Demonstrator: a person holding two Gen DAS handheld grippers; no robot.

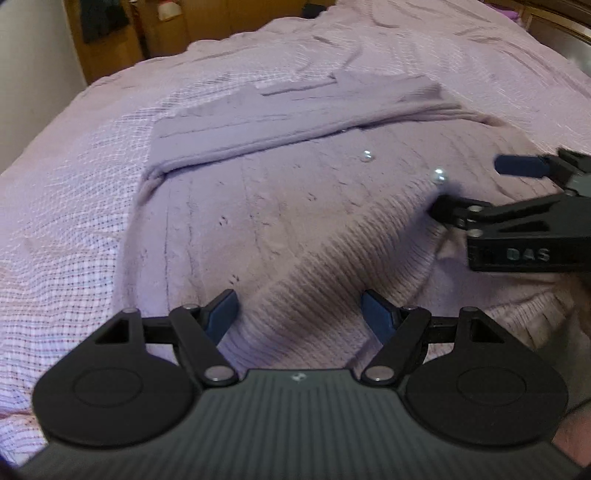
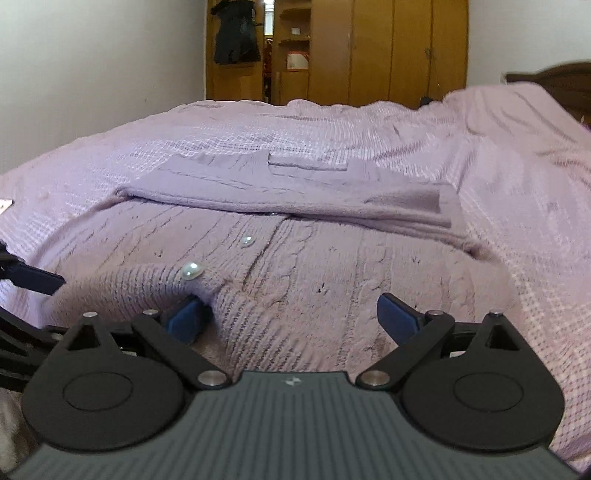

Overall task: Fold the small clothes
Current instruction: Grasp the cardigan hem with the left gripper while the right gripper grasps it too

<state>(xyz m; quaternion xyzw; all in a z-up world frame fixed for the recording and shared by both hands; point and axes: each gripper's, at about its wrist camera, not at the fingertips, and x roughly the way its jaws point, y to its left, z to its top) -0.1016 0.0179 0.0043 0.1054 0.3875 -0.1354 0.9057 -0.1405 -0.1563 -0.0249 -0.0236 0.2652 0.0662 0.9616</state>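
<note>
A lilac knitted cardigan [image 1: 288, 206] with pearl buttons [image 1: 439, 176] lies flat on the bed, its sleeves [image 1: 295, 114] folded across the far part. My left gripper [image 1: 301, 314] is open, and the ribbed hem runs between its blue pads without being pinched. My right gripper [image 1: 476, 186] comes in from the right, jaws apart, its lower finger against the hem by a button. In the right wrist view the right gripper [image 2: 291, 314] stands open over the cardigan [image 2: 332, 266]. Its left pad [image 2: 184, 319] is tucked into a hem fold below a pearl button [image 2: 191, 271]. One finger [image 2: 33, 278] of the left gripper shows at the left.
A lilac checked bedspread [image 1: 74, 221] covers the whole bed. Beyond the far edge stand a wooden wardrobe [image 2: 388, 48], a white wall [image 2: 92, 74] and a hanging dark garment [image 2: 236, 33]. A dark headboard [image 2: 550, 79] is at the right. A small white item [image 2: 4, 205] lies at the left edge.
</note>
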